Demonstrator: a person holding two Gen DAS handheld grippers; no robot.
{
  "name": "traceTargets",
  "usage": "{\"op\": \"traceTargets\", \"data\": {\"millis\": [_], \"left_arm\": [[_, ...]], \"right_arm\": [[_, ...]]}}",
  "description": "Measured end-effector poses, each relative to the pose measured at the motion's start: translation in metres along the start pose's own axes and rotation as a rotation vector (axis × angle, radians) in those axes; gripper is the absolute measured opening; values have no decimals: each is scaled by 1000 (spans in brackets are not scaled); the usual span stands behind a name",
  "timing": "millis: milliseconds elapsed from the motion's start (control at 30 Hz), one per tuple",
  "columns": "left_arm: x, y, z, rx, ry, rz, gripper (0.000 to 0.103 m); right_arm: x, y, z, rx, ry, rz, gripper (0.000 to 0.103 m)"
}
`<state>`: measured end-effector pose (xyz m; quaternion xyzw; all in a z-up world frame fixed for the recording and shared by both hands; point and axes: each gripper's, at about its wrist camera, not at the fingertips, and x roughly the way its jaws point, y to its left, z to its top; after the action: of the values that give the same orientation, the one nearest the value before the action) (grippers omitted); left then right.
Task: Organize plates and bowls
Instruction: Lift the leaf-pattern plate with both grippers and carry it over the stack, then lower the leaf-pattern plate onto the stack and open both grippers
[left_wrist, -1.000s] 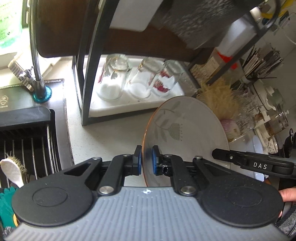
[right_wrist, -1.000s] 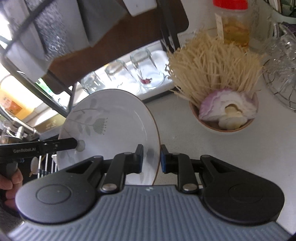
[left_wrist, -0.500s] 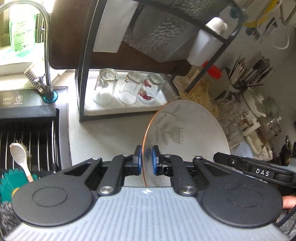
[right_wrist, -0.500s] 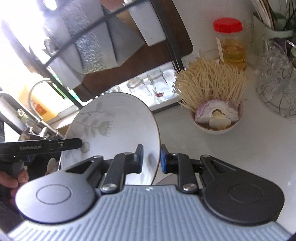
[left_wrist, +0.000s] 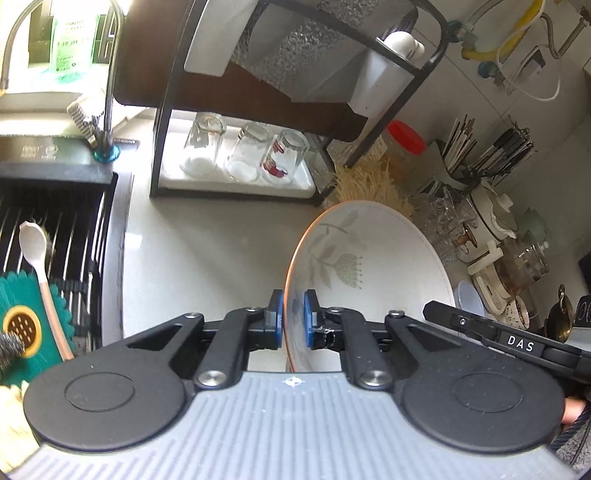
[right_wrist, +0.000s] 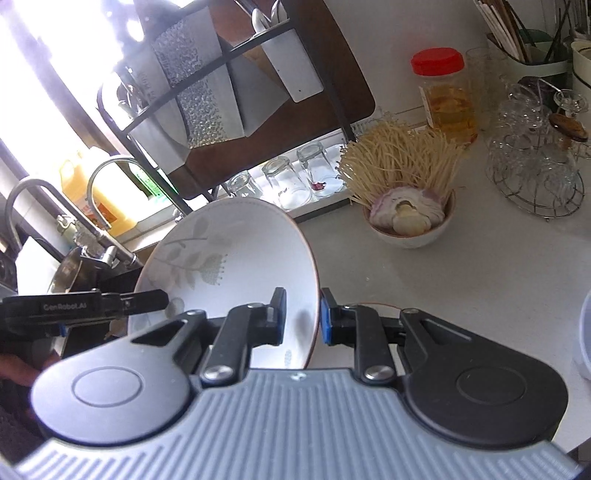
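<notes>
A white plate (left_wrist: 369, 266) with a grey leaf pattern and a brown rim hangs tilted above the counter, held from both sides. My left gripper (left_wrist: 293, 325) is shut on its left rim, blue pads on either face. My right gripper (right_wrist: 302, 317) is shut on the plate (right_wrist: 236, 258) at its right rim. Each gripper's finger shows in the other's view: the right one (left_wrist: 491, 332) and the left one (right_wrist: 110, 304). A black dish rack (left_wrist: 295, 74) stands behind on the counter, with upturned glasses (left_wrist: 243, 151) on its lower white tray.
The sink (left_wrist: 44, 229) with a wire grid, a spoon (left_wrist: 37, 258) and a tap (left_wrist: 107, 92) lies to the left. A bowl of noodles and garlic (right_wrist: 406, 218), a red-lidded jar (right_wrist: 447, 96), a wire basket of glassware (right_wrist: 535, 173) and utensil holders (left_wrist: 480, 155) crowd the right.
Both grippers have lifted the plate and drawn back from the rack, so the rack, glasses and noodle bowl look smaller and farther away. The grips have not changed.
</notes>
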<state>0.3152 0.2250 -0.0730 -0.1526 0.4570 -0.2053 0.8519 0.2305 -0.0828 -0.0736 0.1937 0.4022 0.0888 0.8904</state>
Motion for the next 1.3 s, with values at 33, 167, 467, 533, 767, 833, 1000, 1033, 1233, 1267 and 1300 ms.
{"op": "traceTargets", "data": {"millis": [33,167,467,533,767,833,1000,1033,1233,1267,1300], "left_arm": [[0,-2,-4,-1,1,5,13],[4,-9,-18,-21,12,0,13],[47,-19,-46,-24,94,-16,13],[58,-21,-51,-21,117,-23,13],[87,-33,-65,6,202,-11,13],[95,-33,-68,3,221,-10,13],[106,-38,-66,39,233,24,13],[108,-38,-65,44,236,31,13],[112,-32,-61,38,254,41,13],[113,-34,-61,49,257,51,13],[114,-39,-61,70,264,72,13]], "right_arm": [[-2,-2,-3,1,0,5,22],[-6,-13,-12,12,12,-10,22],[-4,-43,-34,16,43,-91,22],[-1,-50,-39,20,51,-118,22],[6,-64,-50,3,77,-195,22],[10,-63,-52,-36,85,-226,22],[20,-68,-55,-46,106,-237,22],[21,-68,-56,-48,107,-233,22],[30,-64,-59,-94,107,-255,21],[31,-61,-60,-123,107,-267,21],[31,-57,-60,-153,104,-266,19]]}}
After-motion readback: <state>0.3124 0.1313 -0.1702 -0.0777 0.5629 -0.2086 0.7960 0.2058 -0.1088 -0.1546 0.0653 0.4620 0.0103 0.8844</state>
